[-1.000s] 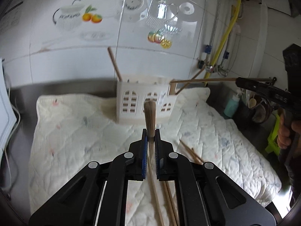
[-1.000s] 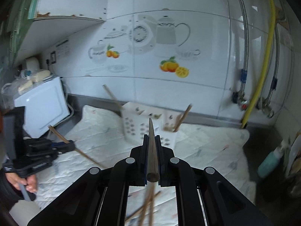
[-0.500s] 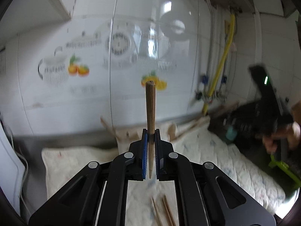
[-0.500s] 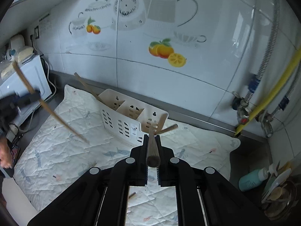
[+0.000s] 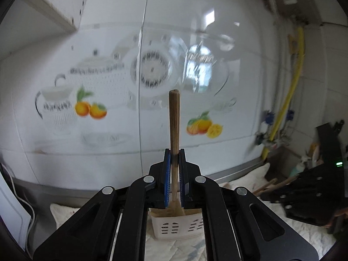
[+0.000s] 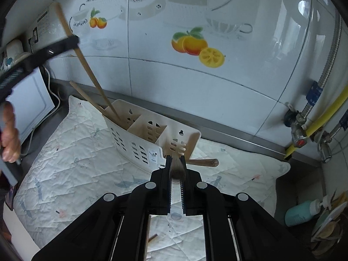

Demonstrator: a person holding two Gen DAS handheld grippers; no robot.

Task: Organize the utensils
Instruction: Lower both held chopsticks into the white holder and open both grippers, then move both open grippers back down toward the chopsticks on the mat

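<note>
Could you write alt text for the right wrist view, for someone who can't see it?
The right gripper is shut on a wooden chopstick just in front of a white utensil caddy on a quilted mat. At left, the left gripper lowers another chopstick into the caddy.

Steel counter (image 6: pixel 217 130) carries quilted mat (image 6: pixel 76 163); white utensil caddy (image 6: pixel 139 145), loose chopstick (image 6: pixel 204 162) on mat

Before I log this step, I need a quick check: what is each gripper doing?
Left gripper: closed on a wooden chopstick, its tip in the holder.
Right gripper: closed on another chopstick.
</note>
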